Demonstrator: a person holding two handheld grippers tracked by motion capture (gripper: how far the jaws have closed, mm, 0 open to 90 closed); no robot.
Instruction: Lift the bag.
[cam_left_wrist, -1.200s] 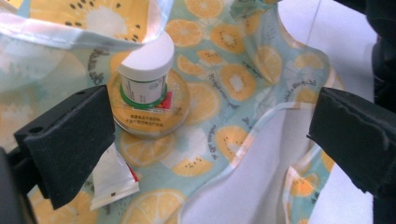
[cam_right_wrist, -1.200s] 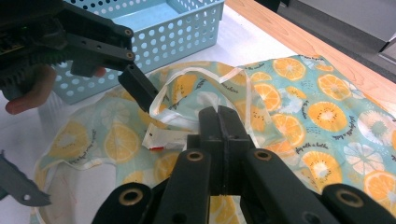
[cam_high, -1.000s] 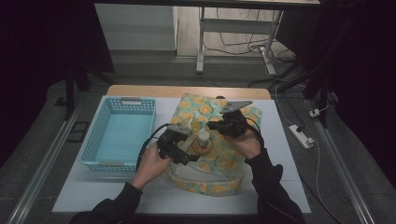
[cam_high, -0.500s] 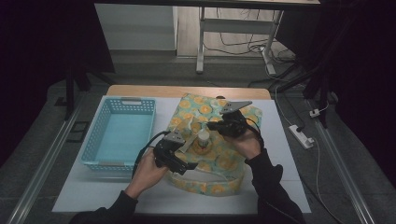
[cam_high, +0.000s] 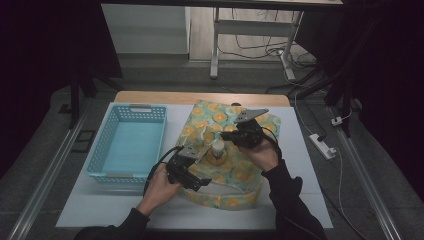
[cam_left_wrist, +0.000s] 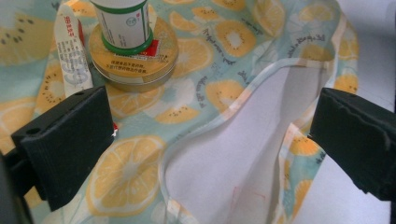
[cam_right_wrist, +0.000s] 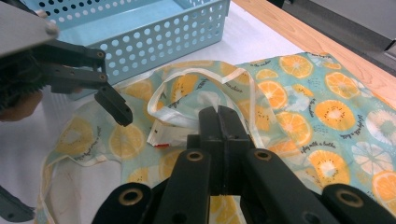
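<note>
Left gripper (cam_left_wrist: 205, 140) jaws spread wide over bag (cam_high: 220, 150) mouth near table's (cam_high: 310, 165) front edge. Bottle (cam_left_wrist: 122, 22) stacked on tin (cam_left_wrist: 140, 60) mid-bag: tugging fabric could topple it. Right gripper (cam_right_wrist: 219, 122) jaws pressed together beyond, apparently empty.

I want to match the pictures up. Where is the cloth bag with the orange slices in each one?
High view: the bag lies mid-table, right of the blue basket.
Left gripper view: the bag covers most of the picture, its white-lined opening between the jaws.
Right gripper view: the bag spreads from centre to right.
Shared landmark: the left gripper, open over the bag's opening.
</note>
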